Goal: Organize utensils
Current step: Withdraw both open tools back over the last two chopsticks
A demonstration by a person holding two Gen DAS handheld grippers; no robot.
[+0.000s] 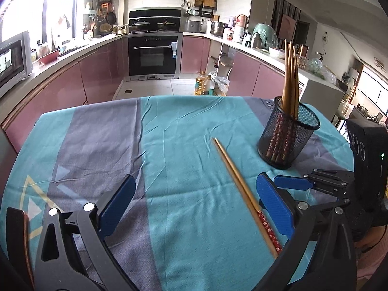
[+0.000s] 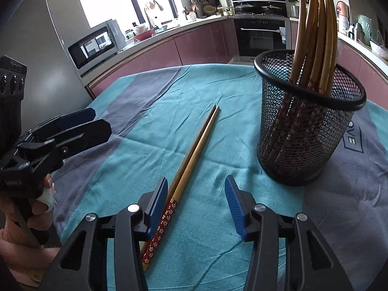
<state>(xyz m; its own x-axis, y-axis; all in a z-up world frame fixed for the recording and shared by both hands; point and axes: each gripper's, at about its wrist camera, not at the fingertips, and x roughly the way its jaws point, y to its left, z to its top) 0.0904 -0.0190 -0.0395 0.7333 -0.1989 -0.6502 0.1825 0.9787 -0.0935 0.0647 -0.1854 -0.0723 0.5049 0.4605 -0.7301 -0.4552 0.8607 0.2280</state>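
Note:
A pair of wooden chopsticks (image 1: 238, 186) with red flowered ends lies side by side on the teal and grey tablecloth (image 1: 174, 145); it also shows in the right wrist view (image 2: 194, 155). A black mesh holder (image 1: 288, 135) stands upright at the right with several chopsticks (image 1: 289, 77) in it; it also shows in the right wrist view (image 2: 308, 118). My left gripper (image 1: 194, 208) is open and empty, its right finger beside the chopsticks' red ends. My right gripper (image 2: 196, 206) is open and empty, its left finger next to the red ends. The left gripper (image 2: 72, 126) also shows at the left of the right wrist view.
The table's far edge (image 1: 184, 97) drops to the kitchen floor, where oil bottles (image 1: 203, 84) stand. Pink cabinets, an oven (image 1: 154, 55) and a microwave (image 2: 94, 44) lie beyond the table. The right gripper's body (image 1: 334, 186) sits close to the holder's base.

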